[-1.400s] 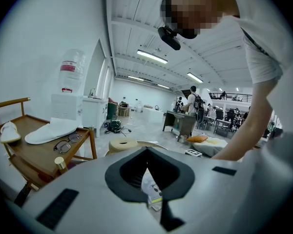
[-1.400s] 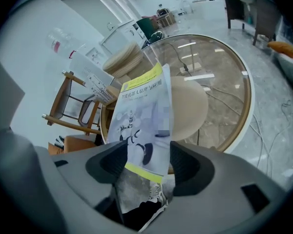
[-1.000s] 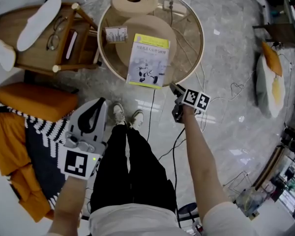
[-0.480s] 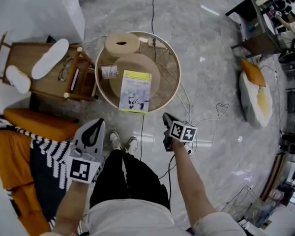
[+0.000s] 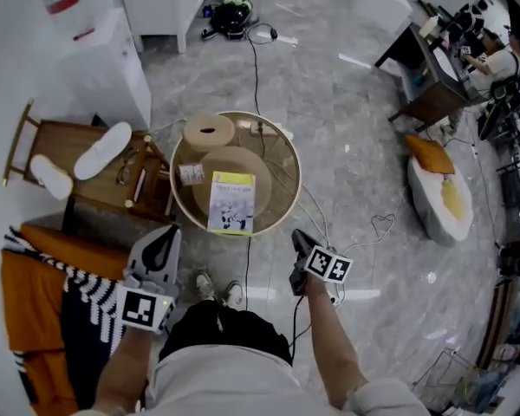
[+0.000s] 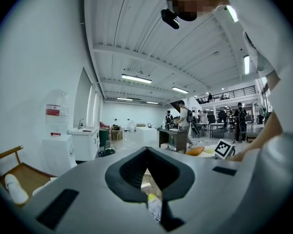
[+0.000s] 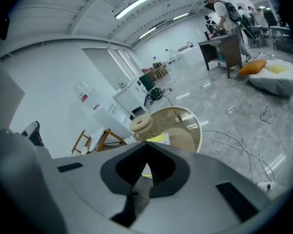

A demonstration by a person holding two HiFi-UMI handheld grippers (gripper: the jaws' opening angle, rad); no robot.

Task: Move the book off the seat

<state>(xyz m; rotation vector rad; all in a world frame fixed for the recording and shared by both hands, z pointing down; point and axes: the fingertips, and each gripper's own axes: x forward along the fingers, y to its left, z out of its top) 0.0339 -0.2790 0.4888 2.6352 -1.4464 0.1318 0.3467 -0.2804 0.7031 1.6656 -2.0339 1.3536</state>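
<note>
We hold both forearms forward: left hand-held gripper (image 5: 167, 234) and right hand-held gripper (image 5: 299, 236), jaws pressed together and empty, point toward the book (image 5: 231, 203) on the round surface (image 5: 282, 159).

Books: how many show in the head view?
1. The book lies flat on the round table. A slim dark item on the wooden chair to its left might be another; too small to tell.

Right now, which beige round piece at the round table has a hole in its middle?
The smaller one, nearest the wooden chair; the larger disc, partly under the book, shows none.
</note>
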